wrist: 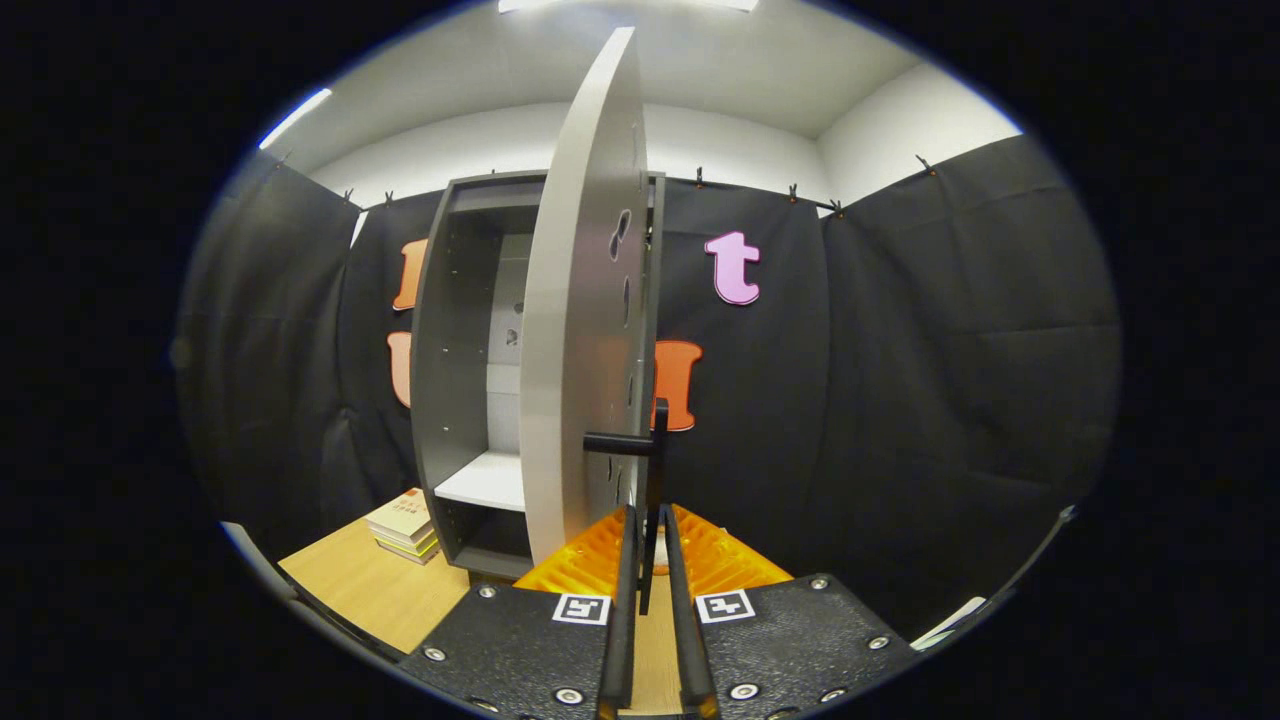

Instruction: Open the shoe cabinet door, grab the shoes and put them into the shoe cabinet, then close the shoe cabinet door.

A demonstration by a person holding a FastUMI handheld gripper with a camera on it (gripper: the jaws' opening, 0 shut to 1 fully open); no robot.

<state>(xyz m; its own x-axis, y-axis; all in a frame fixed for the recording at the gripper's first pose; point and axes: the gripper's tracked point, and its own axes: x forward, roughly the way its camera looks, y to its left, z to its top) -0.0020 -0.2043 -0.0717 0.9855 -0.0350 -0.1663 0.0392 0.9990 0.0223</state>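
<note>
Shoes are hard to place: the cabinet's (470, 350) lower compartment, under its pale shelf (487, 480), is dark, and the door (580, 330) covers much of the interior, so what lies inside cannot be made out. The door stands swung open, seen almost edge-on, running from near the ceiling down to just ahead of the fingers. Small dark holes dot its inner face. The cabinet is a tall grey box with a lighter back panel, standing against the booth's black cloth wall.

A dark handle (652, 480) hangs on the door: a short bar juts from the panel, and a thin vertical bar drops from it down between the fingers. The gripper (648, 545) has its fingers drawn close together, one on each side of this vertical bar, with only a narrow slot between them. They appear to be clamped on the bar, though the contact itself is too fine to see clearly. The gripper points level and straight ahead, lined up with the door's edge.

Below lies a light wooden floor (370, 590). A small stack of books (405, 525) rests on it just left of the cabinet's base. White walls and a white ceiling with a bright light strip rise above the cloth.
</note>
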